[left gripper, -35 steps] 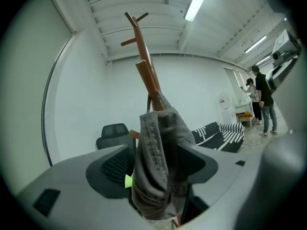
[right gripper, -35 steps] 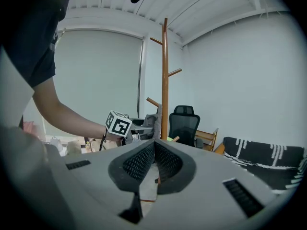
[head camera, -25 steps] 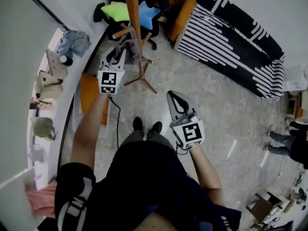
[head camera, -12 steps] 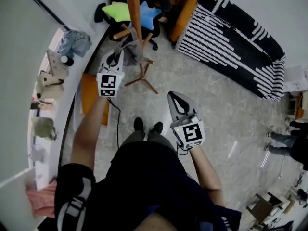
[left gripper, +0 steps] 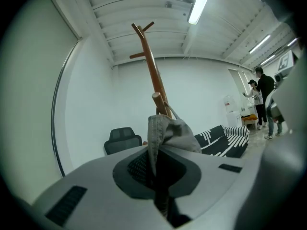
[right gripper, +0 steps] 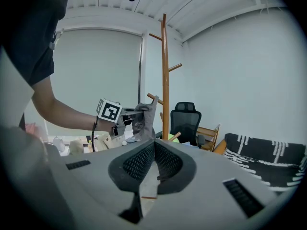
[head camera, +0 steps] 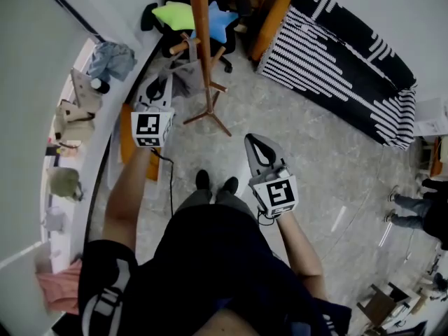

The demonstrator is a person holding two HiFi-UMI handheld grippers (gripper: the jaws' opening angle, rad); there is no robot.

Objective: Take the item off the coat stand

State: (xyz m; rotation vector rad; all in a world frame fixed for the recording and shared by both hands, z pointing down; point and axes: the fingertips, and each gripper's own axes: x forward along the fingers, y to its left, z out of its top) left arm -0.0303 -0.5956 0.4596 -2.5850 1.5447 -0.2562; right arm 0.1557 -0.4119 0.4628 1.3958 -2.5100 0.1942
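Note:
The wooden coat stand [head camera: 201, 40] rises ahead of me, with its feet on the stone floor. A grey cloth item [head camera: 183, 81] hangs beside one of its lower pegs. My left gripper [head camera: 165, 84] is shut on that cloth, just left of the pole. In the left gripper view the grey cloth [left gripper: 169, 134] is pinched between the jaws, with the peg [left gripper: 157, 99] and the pole [left gripper: 152, 73] right behind it. The right gripper view shows the cloth [right gripper: 144, 116] touching a peg on the stand [right gripper: 164, 75]. My right gripper [head camera: 256, 140] hangs lower and to the right, shut and empty.
A black office chair [right gripper: 186, 119] stands behind the coat stand, with green [head camera: 175, 14] and blue [head camera: 218, 19] cushions near it. A black-and-white striped sofa [head camera: 336, 61] runs along the right. Bags sit on a ledge [head camera: 73, 110] at the left. People [head camera: 420, 205] stand far right.
My left gripper has closed on the grey cloth and drawn slightly left and back from the pole. The right gripper has stayed where it was.

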